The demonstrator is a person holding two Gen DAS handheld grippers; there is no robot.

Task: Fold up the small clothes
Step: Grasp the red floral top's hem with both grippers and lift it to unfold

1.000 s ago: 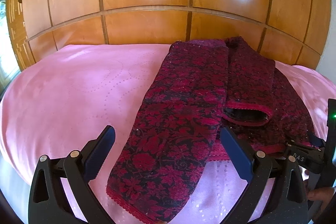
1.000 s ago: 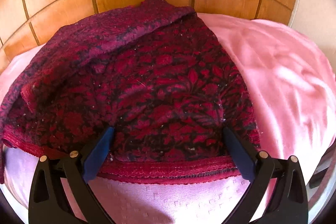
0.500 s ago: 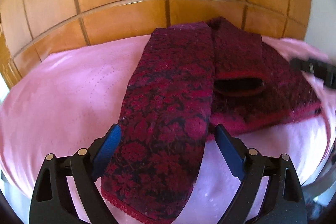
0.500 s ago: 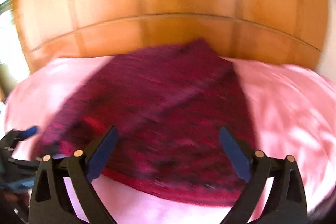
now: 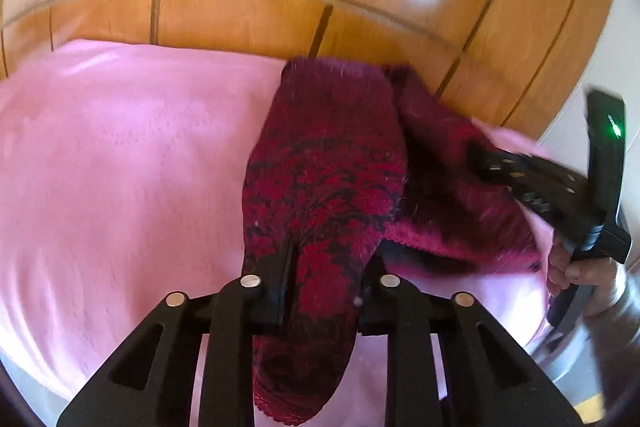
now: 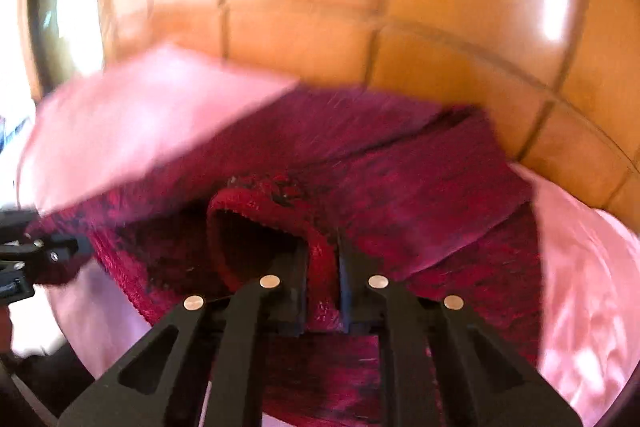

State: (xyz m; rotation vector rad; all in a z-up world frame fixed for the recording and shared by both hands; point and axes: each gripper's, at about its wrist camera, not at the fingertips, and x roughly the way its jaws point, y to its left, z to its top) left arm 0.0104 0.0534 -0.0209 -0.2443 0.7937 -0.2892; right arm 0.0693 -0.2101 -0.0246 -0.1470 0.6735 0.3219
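- Your left gripper [image 5: 324, 291] has just been closing, and its jaws now stand narrow on the long folded panel of the dark red floral garment [image 5: 328, 187]. Cloth fills the gap between them and hangs below the pads.
- Your right gripper [image 6: 322, 291] has likewise just been closing. Its jaws are pinched on the red hemmed edge [image 6: 320, 255] beside the garment's dark opening, with a ridge of cloth standing between the pads.
- The garment lies ahead of both pairs of fingers on the pink bedcover [image 5: 120, 155], its far end close to the wooden panelled wall [image 5: 240, 11]. In the left view the right gripper [image 5: 532, 183] reaches in over the garment's right part.
- Step in hand, as I judge it: both near edges are secured and the fold away from you is about to be carried over. The blur suggests lifting is under way.
- The next move calls for both grips to travel together, level with each other, so the near hem lands square on the far edge.
- Risk noted: the left grip takes a bunched thickness; it may drag unevenly.
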